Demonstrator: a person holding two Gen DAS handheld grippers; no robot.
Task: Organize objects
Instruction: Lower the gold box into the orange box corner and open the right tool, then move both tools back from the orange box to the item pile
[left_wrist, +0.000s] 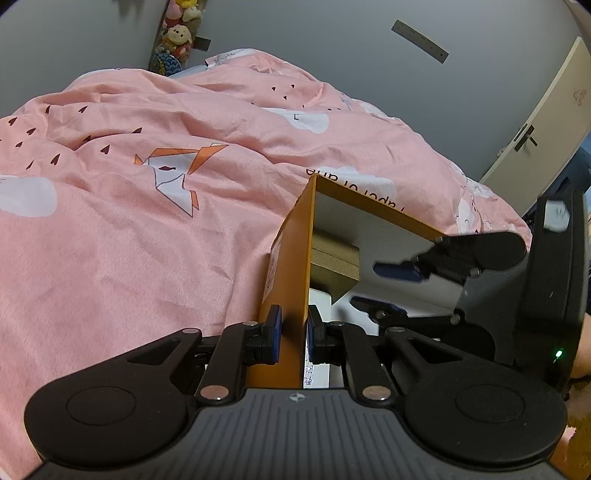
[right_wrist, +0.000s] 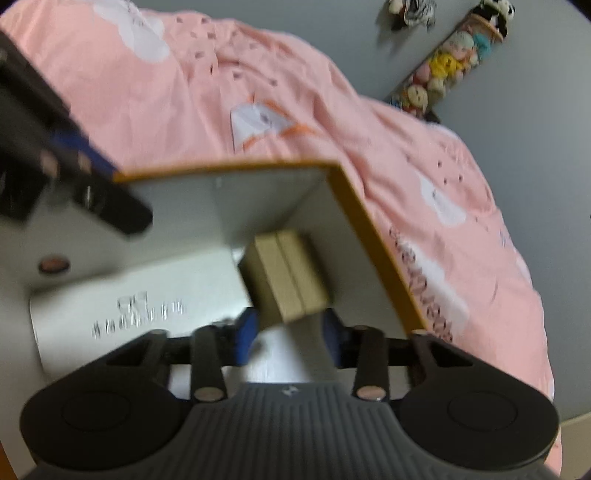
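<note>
Orange box (left_wrist: 291, 280) sits open on the bed, its white inside facing up, and the left gripper (left_wrist: 293, 332) has the near wall of it pinched tight, blue fingers (left_wrist: 274, 325) pressed one on each face of the cardboard. Pink quilt (left_wrist: 129, 221) spreads out to the left and far side, printed with white clouds and little dark hearts. Inside the box, in the far corner, a small tan box (left_wrist: 334, 258) lies tilted. Beside it on the left in the right wrist view lies a white carton (right_wrist: 129, 306) with silver print, flat on the box floor.

Over to the right wrist view, which is blurred: the right gripper (right_wrist: 290, 334) is down in the orange box (right_wrist: 369, 229), and the small tan box (right_wrist: 288, 277) has its near end between the blue fingers (right_wrist: 247, 332). Those fingers stand part way apart; whether they actually press on the tan box I cannot tell, the blur hides it.

From the left wrist view the right gripper (left_wrist: 388, 284) comes in from the right, over the open box. Grey wall (left_wrist: 332, 44) behind, plush toys (left_wrist: 177, 33) hanging at the far end.
</note>
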